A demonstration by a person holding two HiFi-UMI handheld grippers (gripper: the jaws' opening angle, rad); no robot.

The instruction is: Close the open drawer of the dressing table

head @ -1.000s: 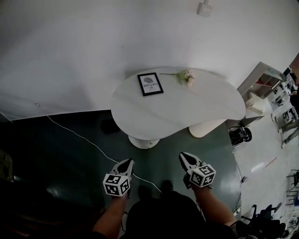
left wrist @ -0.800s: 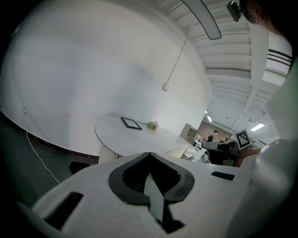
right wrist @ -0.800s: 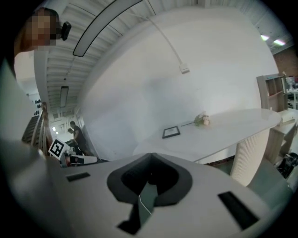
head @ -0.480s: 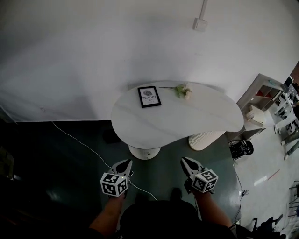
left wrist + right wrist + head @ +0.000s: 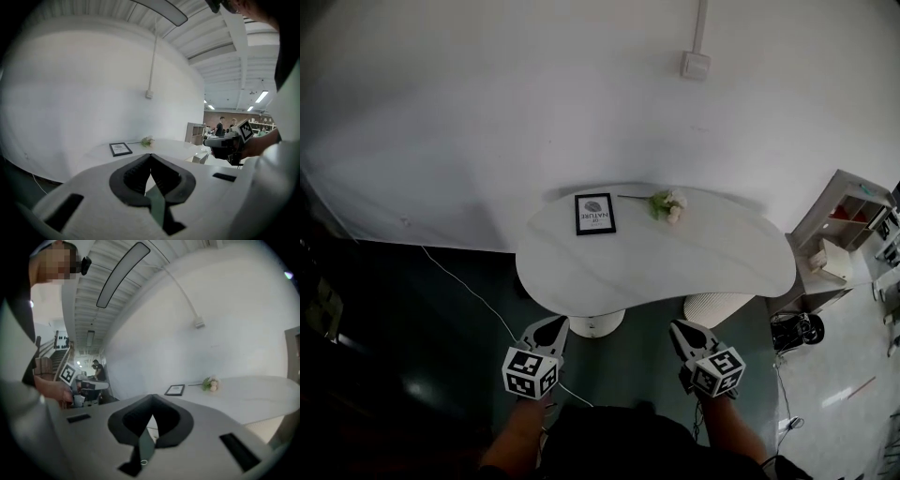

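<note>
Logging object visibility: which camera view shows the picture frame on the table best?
The head view: the picture frame sits on the white table, seen whole from above. The left gripper view shows the frame small, at a low slant; the right gripper view shows the frame likewise.

White wall point(image 5: 487, 103) fills 12 o'clock, plain. Small wall box point(image 5: 695, 65) at 1 o'clock, conduit running up from it. Dark green glossy floor point(image 5: 403, 328) from 6 to 9 o'clock, white cable point(image 5: 469, 292) trailing across it. White open shelf unit point(image 5: 825, 214) at 3 o'clock. Paler floor point(image 5: 844, 384) at 4 o'clock. Ribbed ceiling point(image 5: 93, 301) overhead, long light fixture point(image 5: 123, 273) on it.
</note>
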